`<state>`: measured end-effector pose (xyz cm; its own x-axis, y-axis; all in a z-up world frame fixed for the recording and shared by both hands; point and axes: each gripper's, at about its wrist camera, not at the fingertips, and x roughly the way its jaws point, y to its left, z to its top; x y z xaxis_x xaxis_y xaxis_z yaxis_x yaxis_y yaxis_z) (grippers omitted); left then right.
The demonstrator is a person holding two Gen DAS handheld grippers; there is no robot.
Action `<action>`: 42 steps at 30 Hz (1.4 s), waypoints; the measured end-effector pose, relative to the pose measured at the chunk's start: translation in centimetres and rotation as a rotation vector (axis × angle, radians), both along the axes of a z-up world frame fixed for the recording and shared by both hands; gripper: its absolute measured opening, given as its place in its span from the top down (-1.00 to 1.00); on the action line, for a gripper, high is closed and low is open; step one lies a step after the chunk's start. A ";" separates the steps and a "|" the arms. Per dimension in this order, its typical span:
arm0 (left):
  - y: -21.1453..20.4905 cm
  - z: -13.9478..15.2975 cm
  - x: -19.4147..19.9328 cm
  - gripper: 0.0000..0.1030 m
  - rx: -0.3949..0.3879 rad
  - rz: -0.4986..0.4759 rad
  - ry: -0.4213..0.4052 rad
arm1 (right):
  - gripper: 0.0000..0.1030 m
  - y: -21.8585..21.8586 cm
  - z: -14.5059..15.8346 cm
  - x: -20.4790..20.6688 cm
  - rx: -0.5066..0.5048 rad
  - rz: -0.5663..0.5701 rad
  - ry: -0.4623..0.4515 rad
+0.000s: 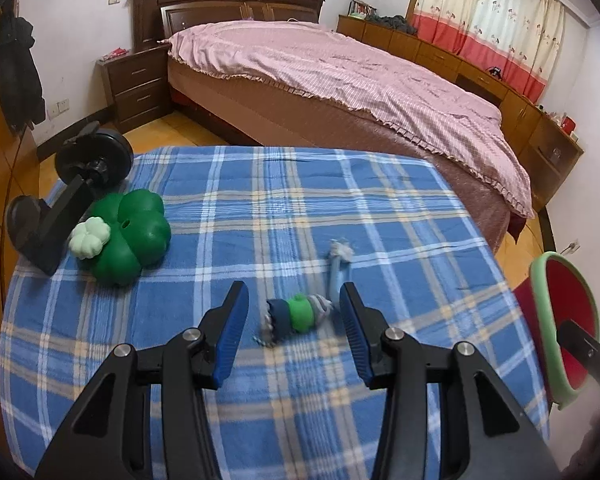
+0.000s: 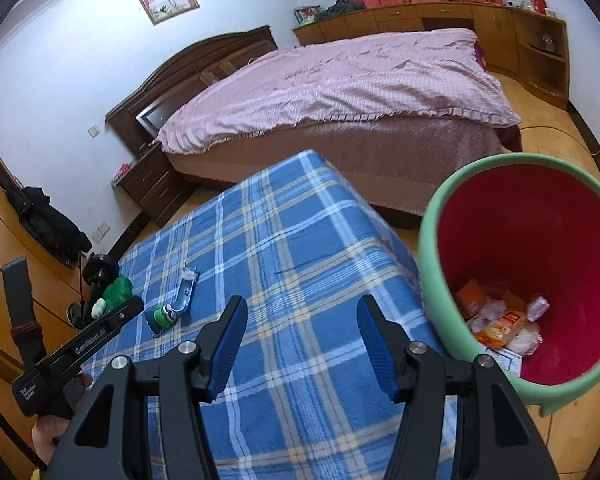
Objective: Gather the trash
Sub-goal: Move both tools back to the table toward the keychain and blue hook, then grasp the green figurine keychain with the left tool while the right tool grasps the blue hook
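Note:
A small crumpled piece of trash [image 1: 296, 316], green and dark with striped ends, lies on the blue plaid cloth [image 1: 260, 208]. My left gripper [image 1: 294, 292] hangs open just above it, one blue pad on either side, not touching. A pale blue tube [image 1: 338, 268] lies just beyond it. In the right wrist view the same trash [image 2: 164, 316] and tube [image 2: 184, 296] sit at the left. My right gripper [image 2: 303, 306] stands open over bare cloth [image 2: 284, 240], nothing between its fingers. The red bin with a green rim [image 2: 432, 248] stands to its right, with wrappers [image 2: 500, 324] inside.
A green clover-shaped toy [image 1: 132, 236] and a black stand with round weights [image 1: 60, 208] occupy the cloth's left corner. The bin's rim [image 1: 540, 308] shows past the cloth's right edge. A bed with a pink cover [image 1: 340, 80] stands behind, wooden floor between.

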<state>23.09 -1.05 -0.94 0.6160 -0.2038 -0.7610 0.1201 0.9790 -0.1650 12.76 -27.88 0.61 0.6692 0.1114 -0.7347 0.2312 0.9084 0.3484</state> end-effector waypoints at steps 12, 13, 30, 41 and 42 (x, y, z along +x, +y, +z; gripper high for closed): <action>0.5 -3.2 3.4 0.08 -0.003 0.019 0.072 | -0.17 0.3 -2.2 1.5 0.003 0.002 0.056; 0.6 -3.1 3.3 0.08 -0.011 0.016 0.075 | -0.17 0.3 -2.2 1.5 0.004 0.001 0.057; -0.8 -3.7 0.6 0.12 -0.016 -0.054 0.093 | -0.17 -0.1 -2.4 1.0 0.016 -0.001 0.058; 1.2 -2.8 -0.6 0.50 -0.061 -0.016 0.067 | -0.17 1.6 -1.4 1.1 -0.010 0.037 0.050; 1.6 -2.7 -0.6 0.50 -0.058 -0.004 0.062 | -0.17 1.9 -1.3 1.2 -0.015 0.044 0.048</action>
<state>22.44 0.50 -3.62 0.5667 -0.2509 -0.7848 0.1118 0.9671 -0.2284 13.94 -25.97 -0.64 0.6277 0.1291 -0.7677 0.2068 0.9231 0.3243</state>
